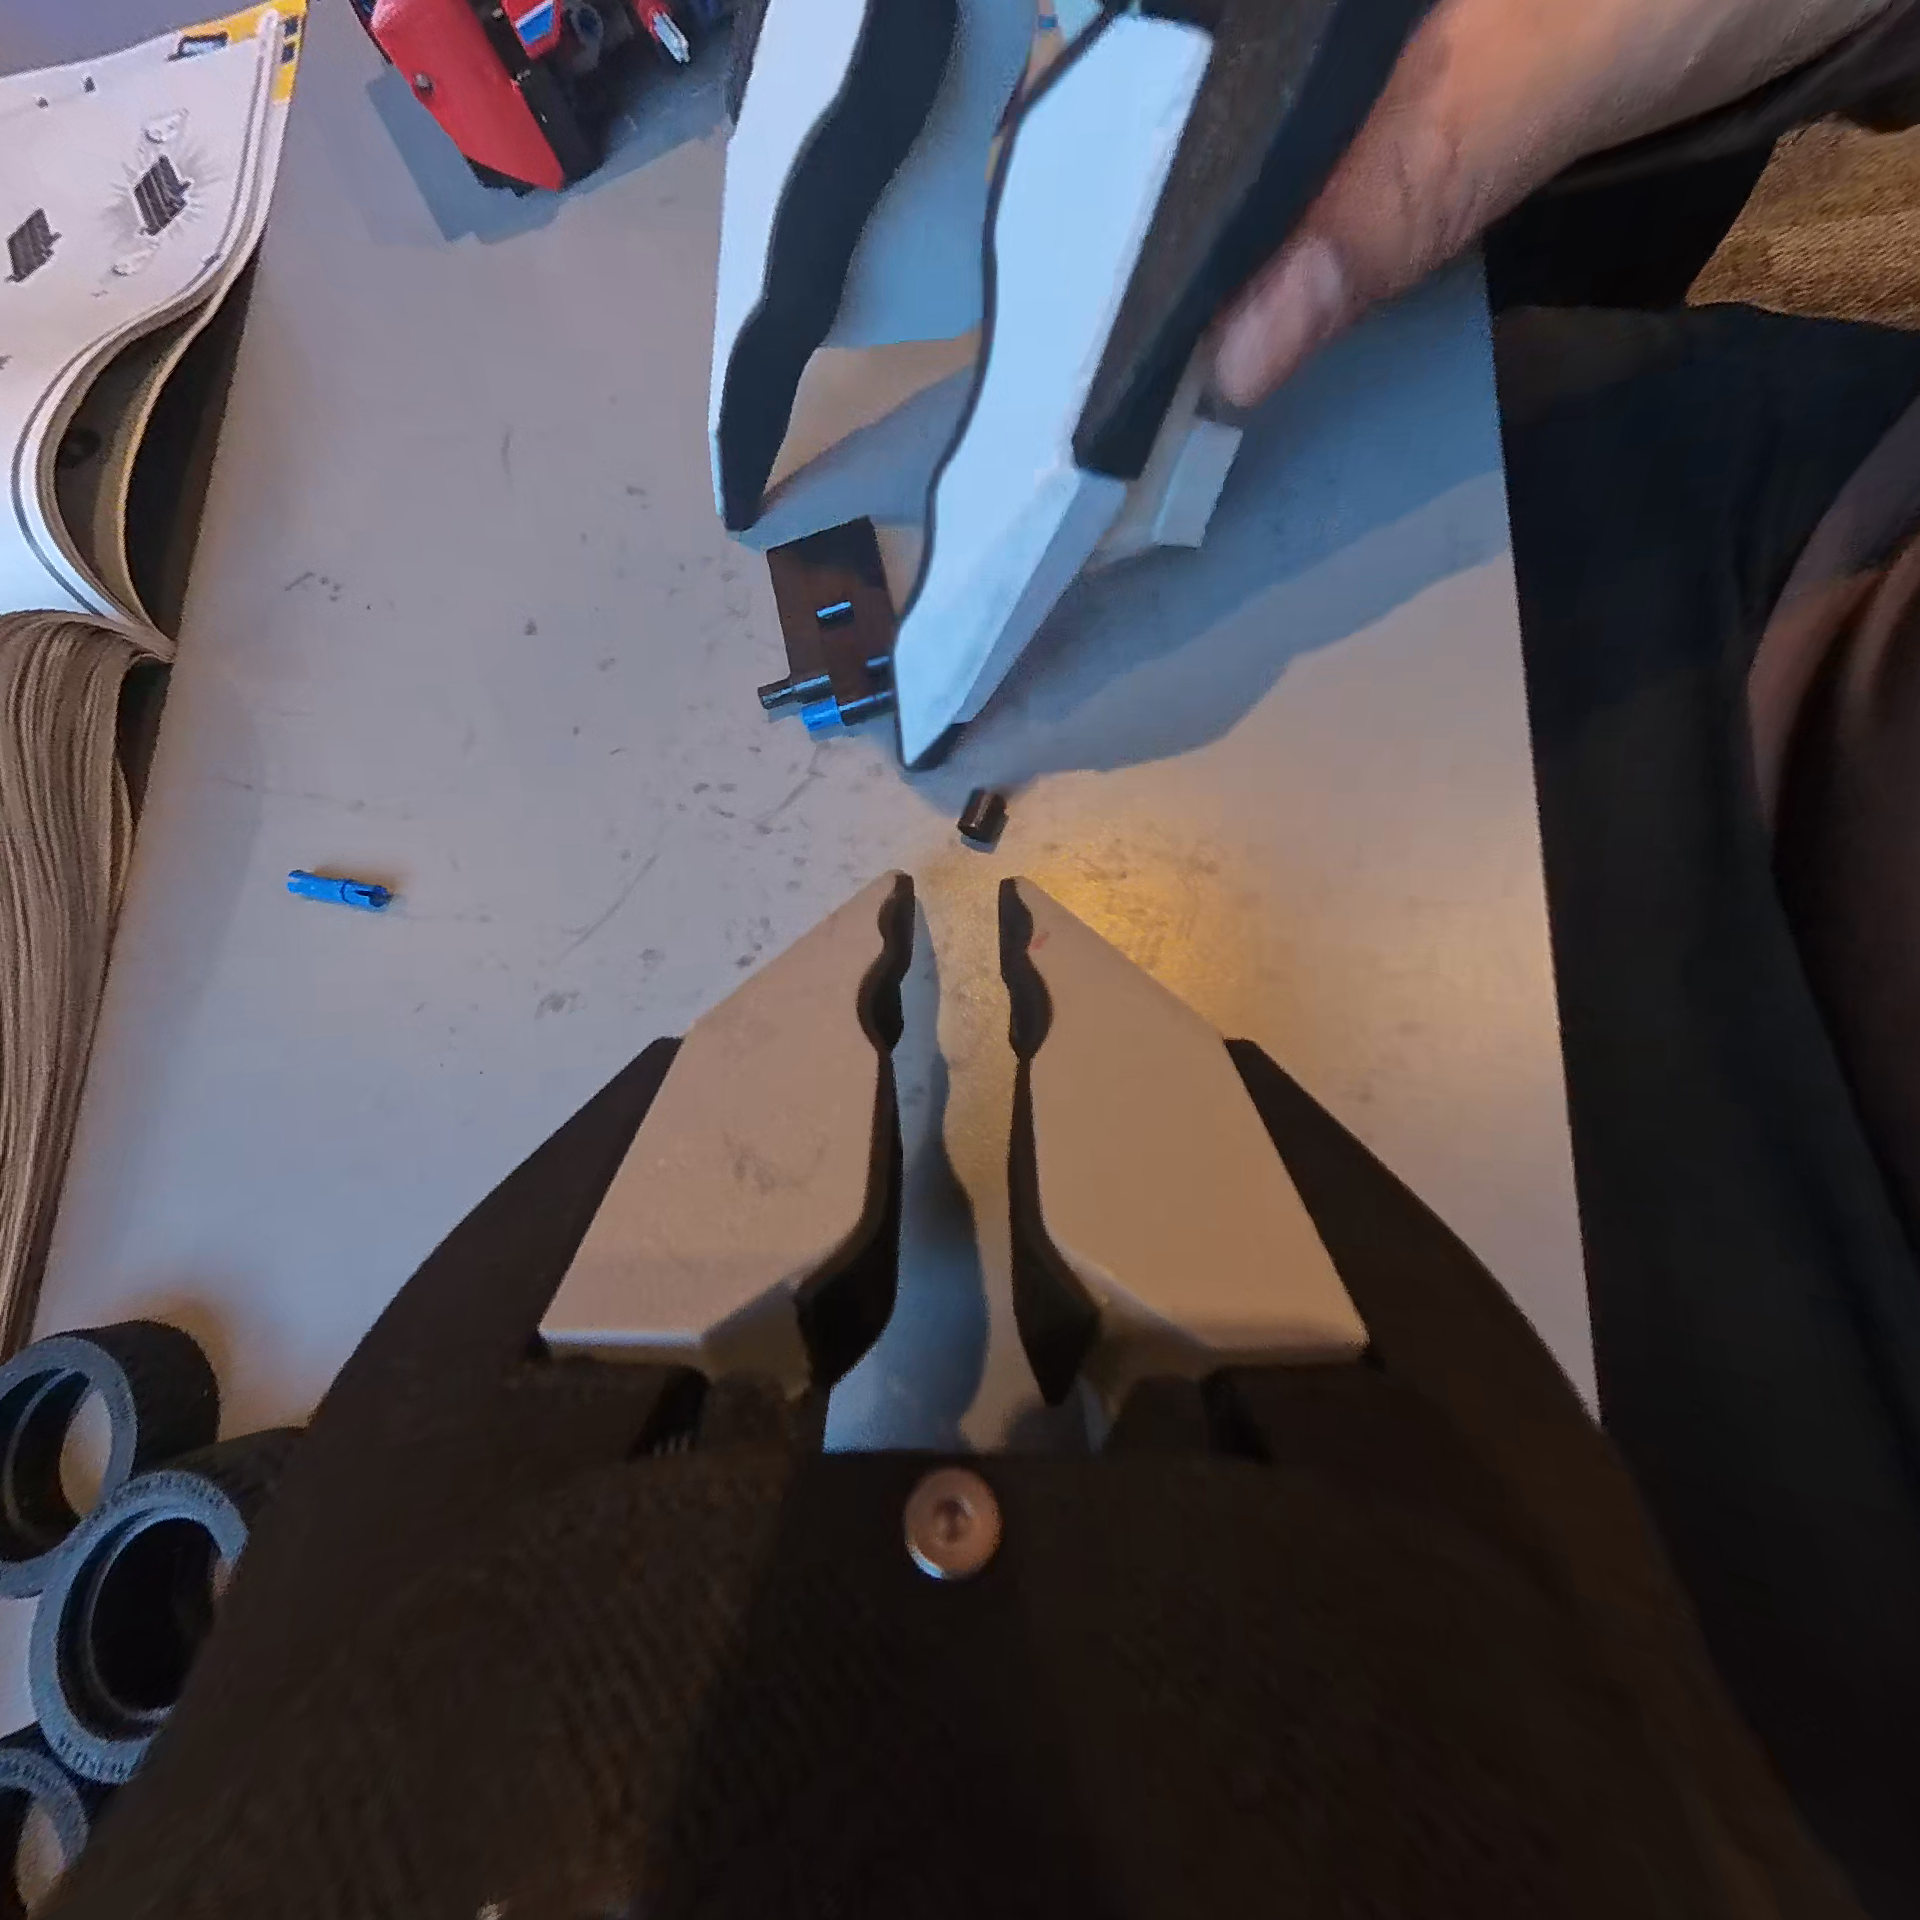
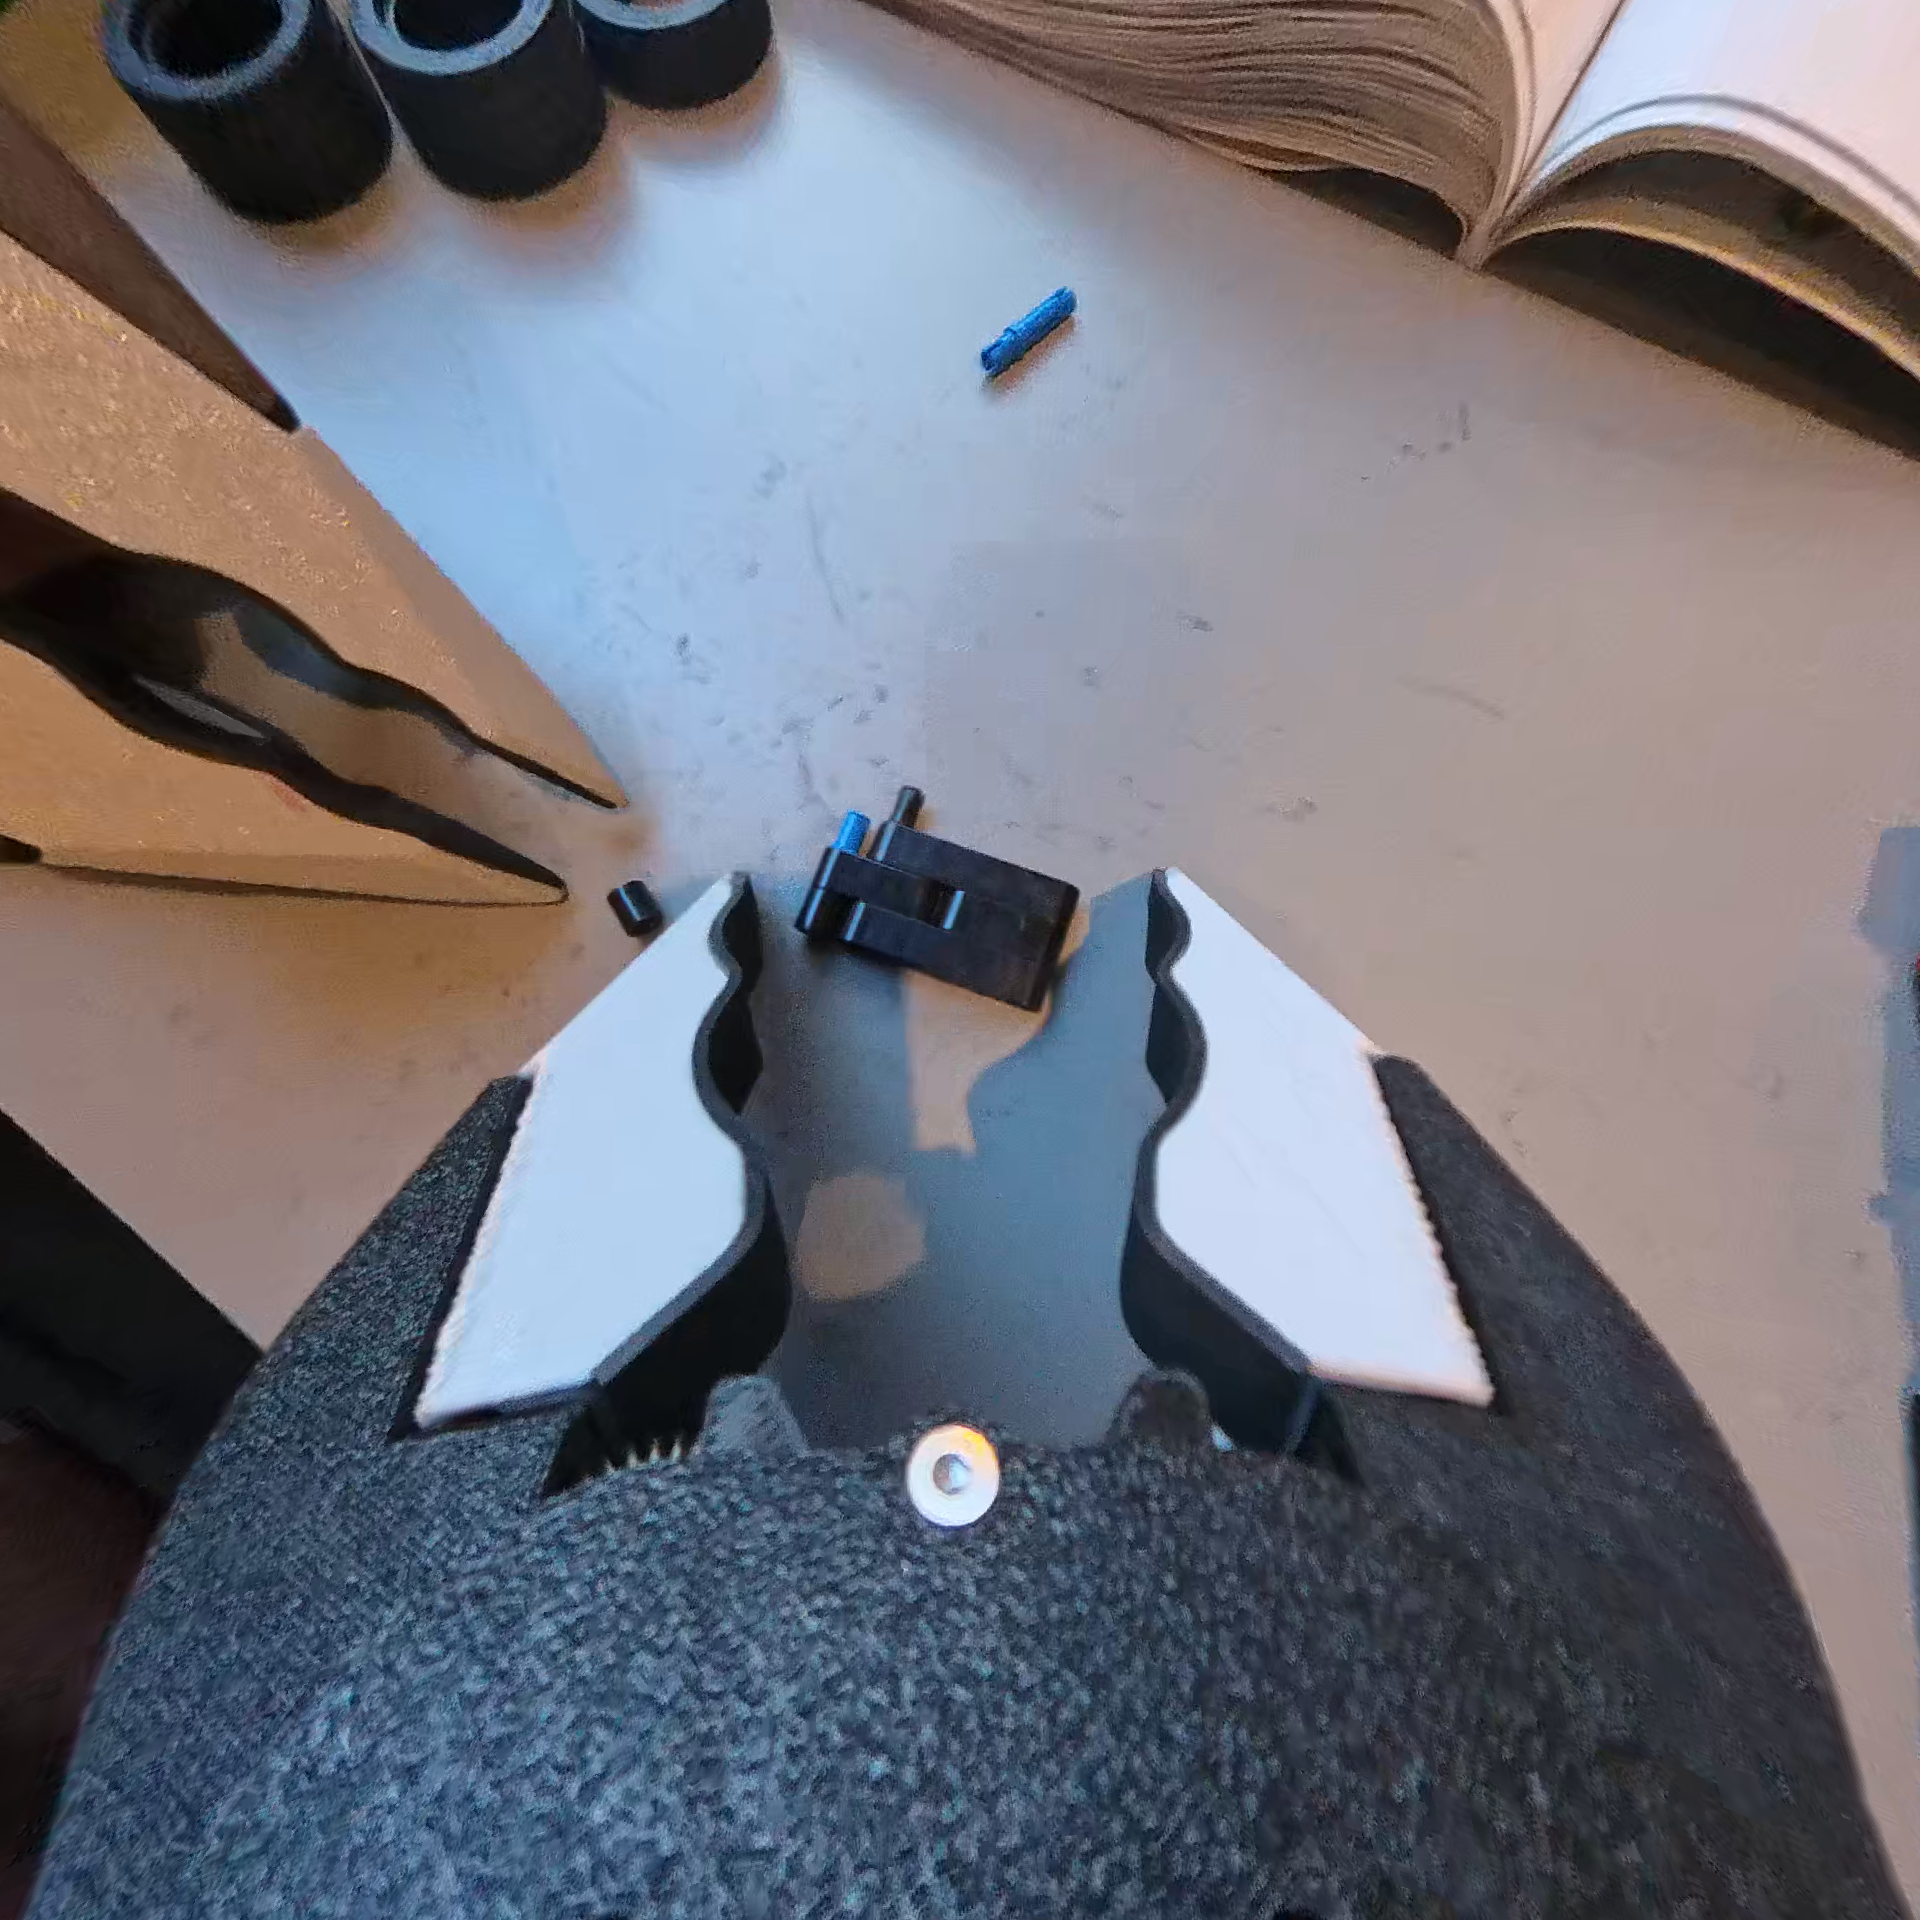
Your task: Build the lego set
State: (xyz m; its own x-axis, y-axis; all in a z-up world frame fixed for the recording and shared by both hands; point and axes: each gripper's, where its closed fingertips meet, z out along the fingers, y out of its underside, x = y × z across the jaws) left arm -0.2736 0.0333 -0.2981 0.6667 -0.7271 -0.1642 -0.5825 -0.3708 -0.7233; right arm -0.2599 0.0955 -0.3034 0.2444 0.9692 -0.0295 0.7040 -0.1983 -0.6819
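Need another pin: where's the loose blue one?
The blue pin lies alone on the table, left of the left gripper, toward the open manual.

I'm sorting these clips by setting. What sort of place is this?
Probably a hobby or work table indoors: a scuffed pale tabletop, an open instruction booklet, rubber tyres and loose pieces such as a blue pin.

L claw (image 1: 954,883) nearly closed, empty; R claw (image 2: 948,883) wide apart, empty.
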